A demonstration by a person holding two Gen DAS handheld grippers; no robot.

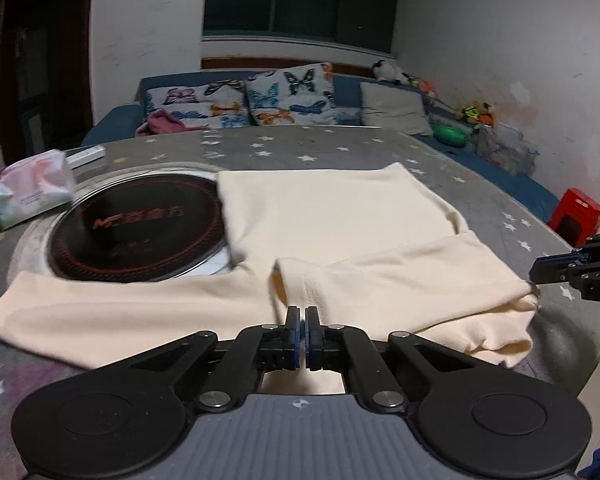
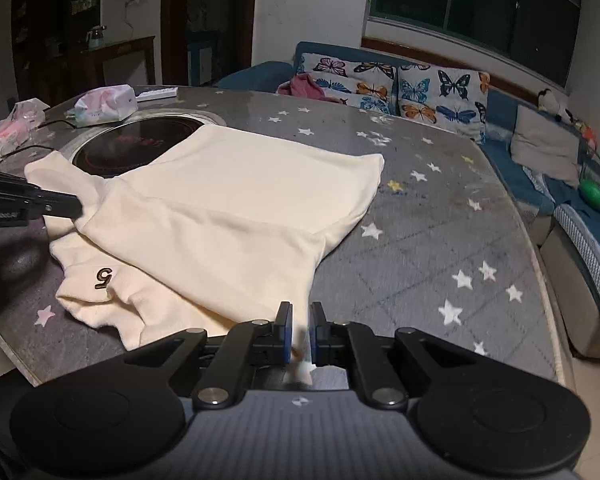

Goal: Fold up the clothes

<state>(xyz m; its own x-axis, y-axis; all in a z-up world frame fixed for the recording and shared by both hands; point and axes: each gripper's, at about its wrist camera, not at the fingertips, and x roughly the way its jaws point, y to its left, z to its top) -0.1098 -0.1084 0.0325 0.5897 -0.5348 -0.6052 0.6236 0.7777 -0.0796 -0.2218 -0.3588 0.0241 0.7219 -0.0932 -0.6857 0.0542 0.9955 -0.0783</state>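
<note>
A: Where's the shirt?

B: It's cream-coloured and lies spread across the middle of the grey star-printed bench. One side is folded over the body. A small "5" shows on the part at the lower left of the right wrist view.

A: And the claws?

B: The left claw, bottom centre of its own view, is pinched together on a ridge of the shirt's near edge. The right claw is clamped on the shirt's corner at bottom centre; cloth shows between its blue pads.

A: What's around the shirt?

B: Its far left corner overlaps a round black cooktop set into the bench. A tissue pack sits beyond that, upper left. Behind the bench is a blue sofa with butterfly cushions.
</note>
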